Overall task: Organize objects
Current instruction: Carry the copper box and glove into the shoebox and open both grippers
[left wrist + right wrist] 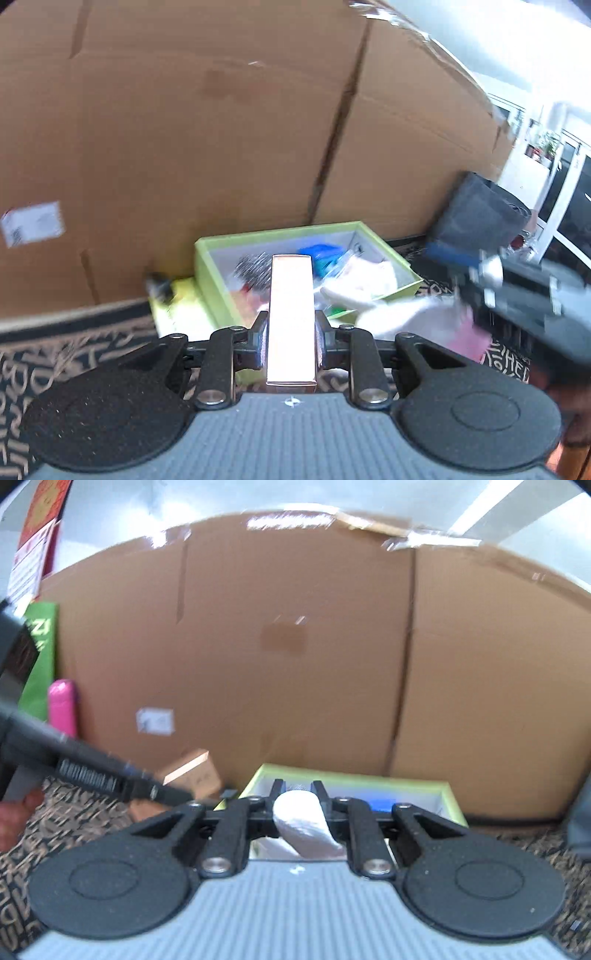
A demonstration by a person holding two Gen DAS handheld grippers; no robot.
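My left gripper (291, 328) is shut on a long shiny rose-gold box (291, 314) that sticks out forward between the pads. Beyond it a lime-green open box (207, 258) sits on the rug against cardboard and holds several mixed items. My right gripper (298, 805) is shut on a white sock (303, 823), which hangs from the pads. The same sock (399, 314) appears in the left wrist view, trailing from the blurred right gripper (480, 288) just right of the green box. In the right wrist view the green box (454, 801) lies just ahead.
A tall cardboard wall (221, 147) closes off the back. A patterned dark rug (74, 347) covers the floor. A dark grey bag (476, 214) stands to the right. A pink bottle (62, 709), a green package (40, 657) and a small brown carton (195, 771) are at left.
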